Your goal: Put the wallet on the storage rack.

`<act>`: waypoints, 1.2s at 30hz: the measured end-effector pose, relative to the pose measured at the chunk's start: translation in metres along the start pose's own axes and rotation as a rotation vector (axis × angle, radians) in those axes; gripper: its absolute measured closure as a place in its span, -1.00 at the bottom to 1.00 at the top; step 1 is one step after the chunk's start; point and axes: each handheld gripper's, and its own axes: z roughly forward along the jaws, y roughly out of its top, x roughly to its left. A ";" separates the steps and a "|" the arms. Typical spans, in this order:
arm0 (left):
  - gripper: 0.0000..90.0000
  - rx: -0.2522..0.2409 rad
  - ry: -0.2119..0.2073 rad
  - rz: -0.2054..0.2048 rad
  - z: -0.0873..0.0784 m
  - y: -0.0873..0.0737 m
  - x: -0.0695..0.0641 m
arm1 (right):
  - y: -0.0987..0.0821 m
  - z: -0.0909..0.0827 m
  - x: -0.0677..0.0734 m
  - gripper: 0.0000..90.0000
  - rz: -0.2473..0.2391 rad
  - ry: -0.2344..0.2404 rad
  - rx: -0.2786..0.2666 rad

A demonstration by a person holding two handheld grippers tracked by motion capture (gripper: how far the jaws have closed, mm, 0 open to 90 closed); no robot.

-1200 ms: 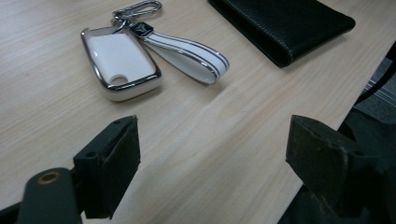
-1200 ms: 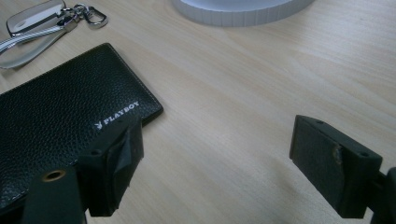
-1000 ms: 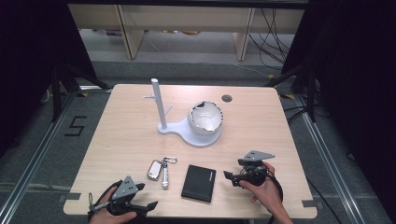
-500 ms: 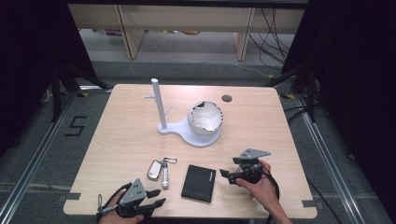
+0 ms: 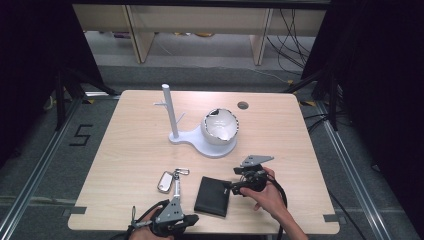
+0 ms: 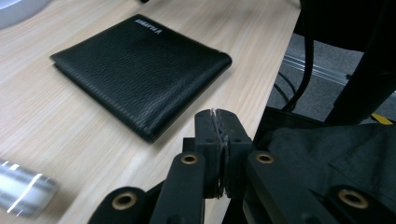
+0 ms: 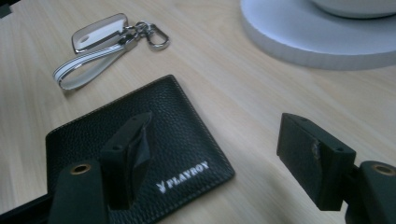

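Observation:
A black folded leather wallet (image 5: 212, 196) lies flat near the table's front edge, with white lettering on it (image 7: 177, 135). My right gripper (image 5: 230, 187) sits just right of the wallet, held by a hand. It is open (image 7: 219, 154), with one jaw over the wallet's corner and the other over bare wood. At the front edge, left of the wallet, my left gripper (image 5: 192, 219) points at it. That gripper is shut with nothing in it (image 6: 218, 122), a short way from the wallet's near corner (image 6: 140, 70).
A silver key fob (image 5: 165, 181) with a white strap (image 7: 88, 63) and clip lies left of the wallet. Behind stands a white stand (image 5: 200, 144) with an upright post (image 5: 170, 112) and a white bowl (image 5: 219, 126). The table's front edge drops off beside my left gripper.
My left gripper has slid right along the front edge toward the wallet. The right gripper has shifted slightly left, closer to the wallet's right side.

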 end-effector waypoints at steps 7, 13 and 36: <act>0.98 0.011 0.000 -0.016 0.013 0.006 -0.001 | 0.015 0.024 0.003 -0.32 -0.031 0.045 0.043; 0.97 0.017 -0.001 -0.028 0.022 0.009 -0.001 | 0.019 0.037 0.009 -0.28 -0.016 0.070 0.089; 0.96 0.081 0.029 -0.047 0.041 0.014 0.009 | 0.020 0.047 0.006 -0.16 0.055 0.172 0.146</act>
